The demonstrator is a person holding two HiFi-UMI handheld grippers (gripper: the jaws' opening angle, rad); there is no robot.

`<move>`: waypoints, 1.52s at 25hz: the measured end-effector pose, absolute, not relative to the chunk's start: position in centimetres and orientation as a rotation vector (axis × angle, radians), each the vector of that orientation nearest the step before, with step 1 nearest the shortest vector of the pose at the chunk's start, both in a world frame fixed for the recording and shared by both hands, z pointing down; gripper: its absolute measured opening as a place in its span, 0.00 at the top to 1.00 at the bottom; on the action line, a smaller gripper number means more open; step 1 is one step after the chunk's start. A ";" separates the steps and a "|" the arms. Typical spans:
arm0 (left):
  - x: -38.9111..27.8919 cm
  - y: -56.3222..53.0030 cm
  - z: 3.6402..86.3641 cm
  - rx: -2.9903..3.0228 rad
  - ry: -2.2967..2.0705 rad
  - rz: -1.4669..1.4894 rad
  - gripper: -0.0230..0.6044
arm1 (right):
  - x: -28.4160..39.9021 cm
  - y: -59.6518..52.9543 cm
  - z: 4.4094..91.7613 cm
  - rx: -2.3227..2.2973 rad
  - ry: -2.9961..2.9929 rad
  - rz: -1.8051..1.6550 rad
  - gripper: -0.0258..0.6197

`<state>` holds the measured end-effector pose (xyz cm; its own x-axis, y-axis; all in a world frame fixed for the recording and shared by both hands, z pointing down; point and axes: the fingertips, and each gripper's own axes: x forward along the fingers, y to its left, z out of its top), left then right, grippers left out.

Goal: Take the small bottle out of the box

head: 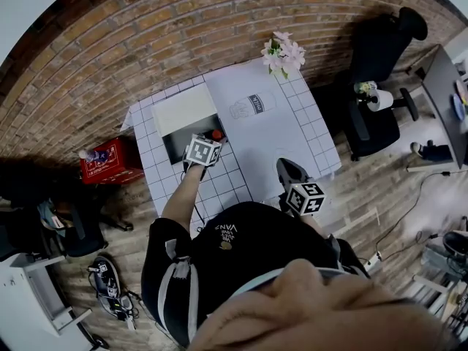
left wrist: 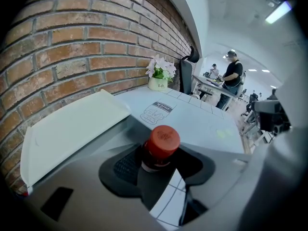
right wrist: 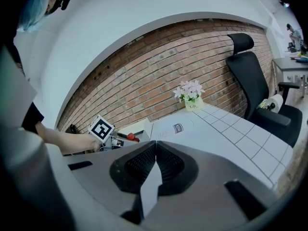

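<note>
The small dark bottle (left wrist: 160,148) with a red cap stands upright between the pads of my left gripper (left wrist: 159,166), which press on its neck from both sides. In the head view the left gripper (head: 212,139) reaches over the open dark box (head: 174,151) at the table's left, with the red cap (head: 216,134) at its tip. The box's white lid (left wrist: 72,124) lies folded back toward the brick wall. My right gripper (right wrist: 155,160) is shut with nothing in it. It hovers over the table's near right edge (head: 289,172).
The white gridded table (head: 300,134) carries a sheet with a milk-bottle drawing (head: 252,107) and a flower pot (head: 284,52) at the far edge. A red crate (head: 110,159) sits on the floor at left, a black office chair (head: 380,57) at right.
</note>
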<state>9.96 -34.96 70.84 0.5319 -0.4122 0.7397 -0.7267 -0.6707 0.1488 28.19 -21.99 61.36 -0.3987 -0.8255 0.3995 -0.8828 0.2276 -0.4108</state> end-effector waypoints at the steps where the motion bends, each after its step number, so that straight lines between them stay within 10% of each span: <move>1: 9.8 -35.0 70.8 2.336 -0.934 0.956 0.63 | 27.9 -21.9 61.4 1.667 -2.382 0.906 0.96; 38: -1.1 -28.4 62.4 2.599 -0.962 0.706 0.63 | 15.0 -18.1 60.5 1.790 -2.358 0.898 0.96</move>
